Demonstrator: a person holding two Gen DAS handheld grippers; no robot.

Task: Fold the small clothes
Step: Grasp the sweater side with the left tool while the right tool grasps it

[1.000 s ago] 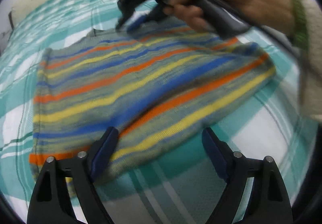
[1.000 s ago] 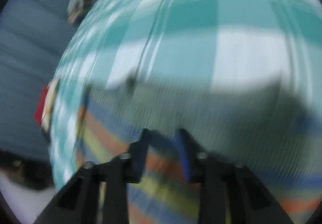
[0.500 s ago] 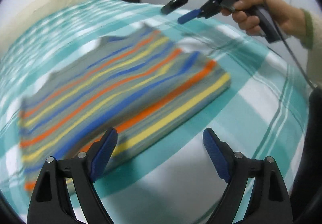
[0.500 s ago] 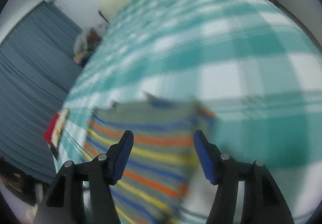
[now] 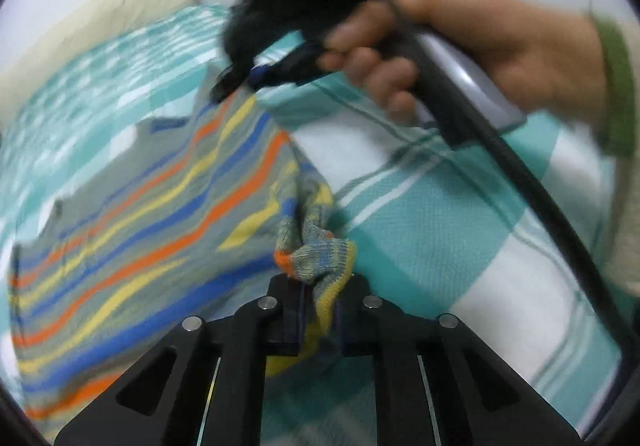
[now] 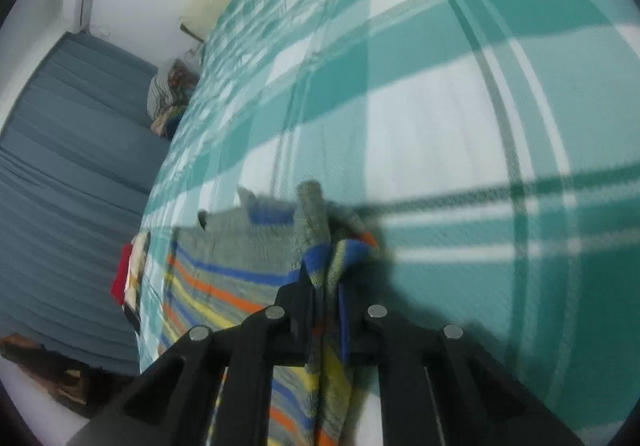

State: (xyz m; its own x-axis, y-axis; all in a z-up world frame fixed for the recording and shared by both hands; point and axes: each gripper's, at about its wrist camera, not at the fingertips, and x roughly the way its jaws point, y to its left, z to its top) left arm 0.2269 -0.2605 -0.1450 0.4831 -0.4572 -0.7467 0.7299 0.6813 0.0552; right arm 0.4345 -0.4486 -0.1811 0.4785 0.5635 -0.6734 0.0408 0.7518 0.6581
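Both hand-held grippers have just closed: the left hand-held gripper (image 5: 318,310) pinches the striped sweater's (image 5: 132,230) near corner, the right hand-held gripper (image 6: 324,310) its far one, rest trailing leftward across the checked bed (image 5: 460,246).

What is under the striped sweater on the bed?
The sweater lies on a teal-and-white checked bedsheet, which shows around it. Whatever lies beneath the sweater itself is covered and cannot be seen.
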